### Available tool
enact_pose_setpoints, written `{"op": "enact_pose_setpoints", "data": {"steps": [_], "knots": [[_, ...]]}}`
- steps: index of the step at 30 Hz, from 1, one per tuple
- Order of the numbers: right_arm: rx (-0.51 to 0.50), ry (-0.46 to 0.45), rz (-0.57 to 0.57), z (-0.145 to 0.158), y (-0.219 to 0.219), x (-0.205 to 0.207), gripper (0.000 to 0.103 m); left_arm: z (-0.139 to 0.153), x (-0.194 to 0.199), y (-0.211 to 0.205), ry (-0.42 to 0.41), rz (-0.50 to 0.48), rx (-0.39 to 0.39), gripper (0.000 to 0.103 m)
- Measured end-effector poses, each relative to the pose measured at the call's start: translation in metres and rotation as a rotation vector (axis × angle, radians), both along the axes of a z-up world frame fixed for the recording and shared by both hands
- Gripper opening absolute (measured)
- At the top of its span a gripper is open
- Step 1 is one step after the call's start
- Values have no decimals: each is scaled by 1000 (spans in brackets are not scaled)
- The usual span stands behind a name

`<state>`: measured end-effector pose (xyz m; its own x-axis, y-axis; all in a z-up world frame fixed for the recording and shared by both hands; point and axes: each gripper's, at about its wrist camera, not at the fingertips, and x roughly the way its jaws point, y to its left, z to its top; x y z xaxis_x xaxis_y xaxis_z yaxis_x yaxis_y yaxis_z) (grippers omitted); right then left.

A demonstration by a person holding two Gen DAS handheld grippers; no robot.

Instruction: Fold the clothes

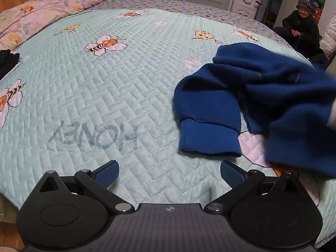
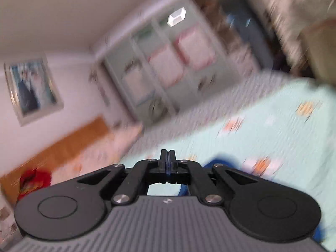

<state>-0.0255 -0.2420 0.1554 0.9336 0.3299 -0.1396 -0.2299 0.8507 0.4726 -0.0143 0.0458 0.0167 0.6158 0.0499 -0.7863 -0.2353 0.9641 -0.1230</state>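
Left gripper (image 1: 169,173): hovering low over the quilt (image 1: 117,96) at the near edge of the bed; jaws standing wide apart with nothing between them; blue pads (image 1: 108,173) facing each other.
Right gripper (image 2: 168,157): tilting up toward the room in a heavily blurred view; jaws pressing together; a thin blue sliver is showing in the seam, but I cannot tell whether cloth is caught there.
Sweater (image 1: 252,105): blue, lying crumpled on the right side of the quilt; one sleeve with its ribbed cuff (image 1: 209,139) is pointing toward the left gripper and lying just beyond its right pad; the right part is blurring and seems to be lifting off the bed; in the right wrist view only blue patches are peeking out beside and under the gripper.
Quilt: pale green, stitched, showing bees and the word HONEY upside down.
Pillow (image 1: 42,10): pink floral, lying at the far left by the wooden headboard.
Dark cloth (image 1: 8,61): sitting at the left edge of the bed.
Person (image 1: 300,27): sitting beyond the far right corner of the bed, wearing dark clothes and a knit hat.
Wardrobe (image 2: 168,67): standing past the foot of the bed; blurred.
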Motion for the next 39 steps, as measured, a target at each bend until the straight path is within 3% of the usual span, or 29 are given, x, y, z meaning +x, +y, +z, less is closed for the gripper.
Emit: {"op": "enact_pose_setpoints", "data": {"steps": [3,5,7,10,11,13,16,20,26,28,29,33,39], "knots": [[-302,160,-158,-13,-5,0,7,0,0,-3,0,-8,1,102],[-469,210,-151,-32,16,1,8,0,-1,-4,-3,-14,2,102],[-623,177,-69,-47,55,3,14,0,-2,-6,-5,-19,3,102],[-913,55,83,-66,127,19,54,1,-3,-7,-13,-30,9,102],[-1005,5,124,-73,151,26,61,2,-4,-8,-19,-35,13,102],[-1152,-73,181,-85,194,43,62,3,-5,-7,-29,-47,13,102],[-1241,-64,293,-99,233,81,61,0,-4,-5,-25,-51,13,102],[-1310,47,434,-112,256,106,46,-7,0,8,-9,-23,-30,102],[-1415,203,501,-161,273,150,45,-11,2,22,-9,-12,-72,102],[-1418,207,493,-175,275,158,31,-12,3,22,-3,-10,-68,102],[-1394,203,486,-176,274,159,13,-13,3,23,0,-6,-67,102],[-1264,59,365,-149,262,136,10,-12,2,23,-8,-1,-62,102],[-862,-121,41,-42,184,87,9,-7,0,14,-25,-15,-18,102]]}}
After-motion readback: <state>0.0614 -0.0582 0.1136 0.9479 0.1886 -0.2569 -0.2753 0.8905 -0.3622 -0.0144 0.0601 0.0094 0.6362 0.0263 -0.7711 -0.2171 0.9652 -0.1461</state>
